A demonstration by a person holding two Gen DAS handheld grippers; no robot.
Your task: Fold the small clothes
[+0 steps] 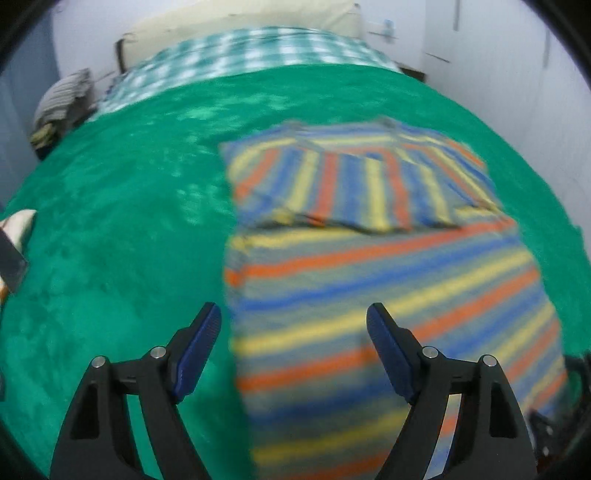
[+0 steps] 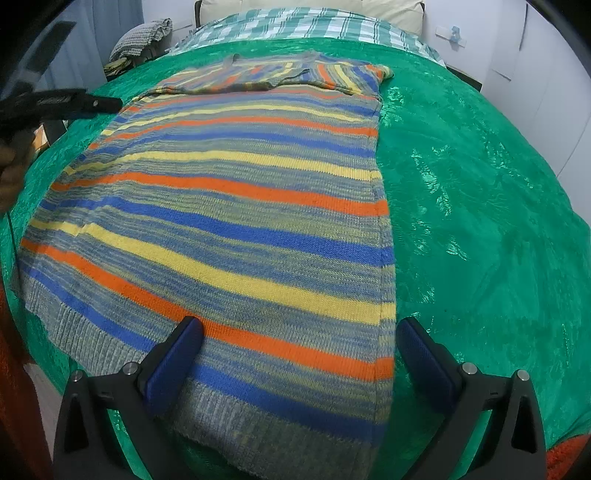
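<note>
A knitted sweater (image 1: 369,277) (image 2: 240,206) with blue, orange and yellow stripes lies flat on the green bed cover (image 1: 110,240) (image 2: 480,203). Its sleeves (image 1: 351,184) are folded across the chest at the far end. My left gripper (image 1: 293,314) is open and empty, and it hovers over the sweater's left side edge. In the right wrist view the left gripper (image 2: 74,101) shows as a dark tool at the far left, held by a hand (image 2: 11,173). My right gripper (image 2: 300,325) is open over the hem's right corner, with nothing pinched.
A green-and-white checked blanket (image 1: 258,48) (image 2: 295,22) covers the head of the bed, with a pale pillow behind it. A heap of grey clothes (image 1: 62,99) (image 2: 144,35) sits at the far left. White walls lie close on the right. Bare green cover flanks the sweater.
</note>
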